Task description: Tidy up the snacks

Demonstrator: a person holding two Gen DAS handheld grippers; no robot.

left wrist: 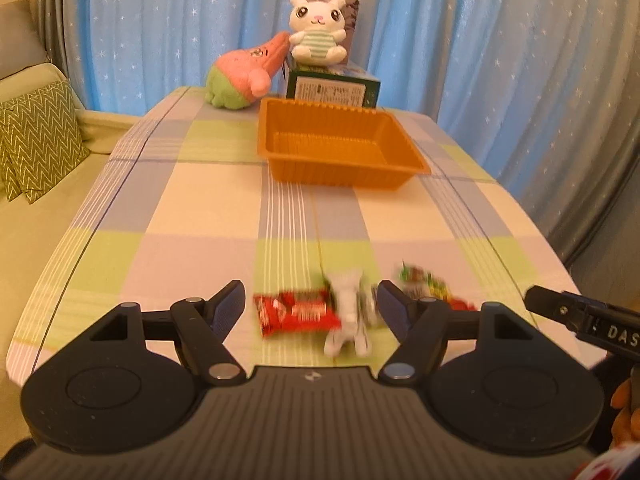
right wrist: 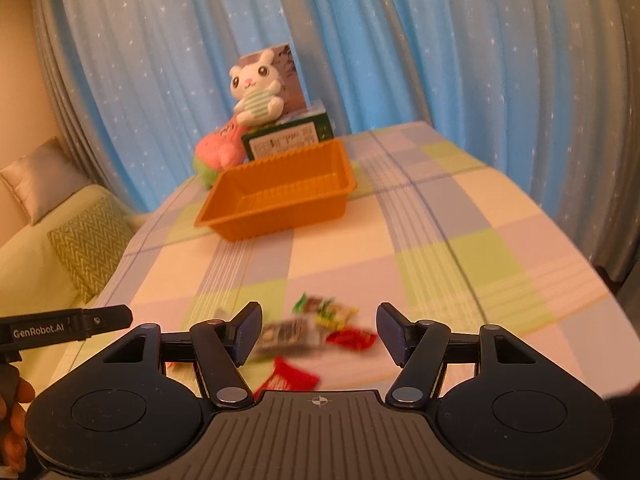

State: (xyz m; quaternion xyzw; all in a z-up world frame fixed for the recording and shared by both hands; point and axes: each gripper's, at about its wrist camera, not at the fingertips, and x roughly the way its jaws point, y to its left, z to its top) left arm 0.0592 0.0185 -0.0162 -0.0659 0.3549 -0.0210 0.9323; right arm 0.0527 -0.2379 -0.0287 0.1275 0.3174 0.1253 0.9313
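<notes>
Orange plastic, bare inside — the tray (left wrist: 344, 148) sits toward the table's (left wrist: 160, 216) far edge, just in front of a green box (left wrist: 332, 90) and two plush toys, and nothing has gone into it, so the sorting looks barely begun. All the snacks lie bunched at the near edge: a red wrapper (left wrist: 296, 312), a white packet (left wrist: 350, 312), a green-and-yellow packet (right wrist: 326, 312). Left gripper (left wrist: 310, 300) hangs over the red and white ones, jaws spread wide, pinching nothing. Right gripper (right wrist: 318, 330) hovers over the same cluster, jaws equally spread. Only the right view shows a second red wrapper (right wrist: 290, 378) lying closest to the near edge — and the tray's outer right wall.
</notes>
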